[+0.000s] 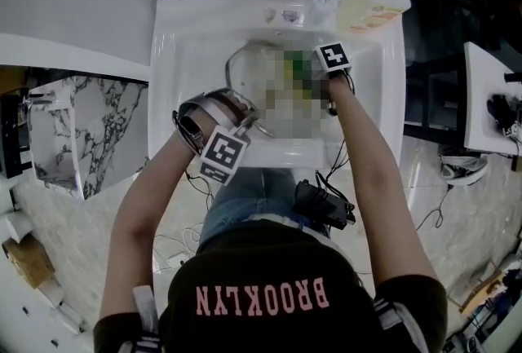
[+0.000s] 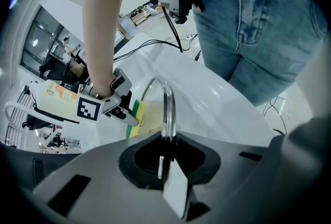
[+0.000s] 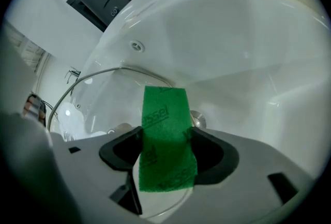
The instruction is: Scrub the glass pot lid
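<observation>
Left gripper (image 2: pixel 164 166) is clamped on the glass pot lid (image 2: pixel 168 106) rim, with the lid held on edge over the sink (image 1: pixel 183 25), likely for runoff. Right gripper (image 3: pixel 165 158) is pinched on the sponge (image 3: pixel 164 130), positioned at the glass for scrubbing.

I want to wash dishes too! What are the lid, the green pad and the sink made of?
The lid looks like clear glass with a shiny metal rim: the sink shows through it. The green pad seems a rough fibre scourer, matt and fuzzy. The sink looks glossy white, perhaps ceramic.
</observation>
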### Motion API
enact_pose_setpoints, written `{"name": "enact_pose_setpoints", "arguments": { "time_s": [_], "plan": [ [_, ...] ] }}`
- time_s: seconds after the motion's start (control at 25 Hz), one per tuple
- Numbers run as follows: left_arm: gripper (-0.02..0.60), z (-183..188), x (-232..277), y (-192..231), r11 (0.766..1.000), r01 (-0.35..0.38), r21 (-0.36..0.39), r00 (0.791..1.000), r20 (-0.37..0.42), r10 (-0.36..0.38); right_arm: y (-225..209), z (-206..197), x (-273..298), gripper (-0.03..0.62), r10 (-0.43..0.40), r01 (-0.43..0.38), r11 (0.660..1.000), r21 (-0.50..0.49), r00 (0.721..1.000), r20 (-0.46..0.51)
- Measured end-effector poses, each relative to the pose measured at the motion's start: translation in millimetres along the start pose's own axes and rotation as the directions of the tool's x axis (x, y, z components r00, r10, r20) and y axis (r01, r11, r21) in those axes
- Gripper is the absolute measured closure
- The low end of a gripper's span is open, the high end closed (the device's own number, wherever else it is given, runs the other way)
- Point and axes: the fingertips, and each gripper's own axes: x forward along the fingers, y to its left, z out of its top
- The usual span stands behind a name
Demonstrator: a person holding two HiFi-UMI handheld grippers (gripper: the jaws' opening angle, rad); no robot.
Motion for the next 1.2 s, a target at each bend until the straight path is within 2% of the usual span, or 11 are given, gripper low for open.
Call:
{"name": "enact_pose_setpoints", "arguments": {
  "time_s": [0.2,0.28,0.36,0.48,0.68,0.92,1.0,1.2],
  "plan": [
    [0.541,0.1,0.6,-0.7,1.000,0.015,-0.003,1.000,-0.012,-0.015,-3.9,1.0,-23.4,0.309,0.051,-0.057,0.997,0.054,0.993,0.106],
    [0.541,0.1,0.5,-1.3,1.000,0.015,-0.005,1.000,-0.014,-0.015,3.8,6.4,-40.0,0.309,0.104,-0.114,0.992,0.049,0.979,0.173],
    [0.541,0.5,0.2,-1.9,1.000,0.016,-0.006,1.000,-0.014,-0.017,14.4,12.4,-60.7,0.309,0.162,-0.177,0.983,0.042,0.954,0.251],
    [0.541,0.8,0.2,-1.2,1.000,0.011,-0.002,1.000,-0.015,-0.011,27.1,21.3,-95.4,0.309,0.214,-0.244,0.969,0.032,0.902,0.376],
    [0.541,2.1,0.9,-0.6,1.000,-0.001,0.003,1.000,0.001,0.001,45.3,21.6,-142.3,0.307,0.233,-0.296,0.954,0.035,0.814,0.533],
    [0.541,3.8,0.6,0.3,1.000,-0.014,0.009,0.999,0.031,0.014,71.6,15.6,-192.6,0.304,0.267,-0.451,0.889,0.075,0.645,0.716],
    [0.541,4.7,0.1,0.0,1.000,-0.011,0.011,0.999,0.046,0.011,77.5,11.8,-205.0,0.304,0.240,-0.437,0.897,0.070,0.612,0.754],
    [0.541,5.7,-0.9,-1.0,1.000,-0.006,0.009,0.998,0.065,0.006,84.6,-0.8,-230.4,0.304,0.136,-0.351,0.932,0.088,0.567,0.812]
  ]
}}
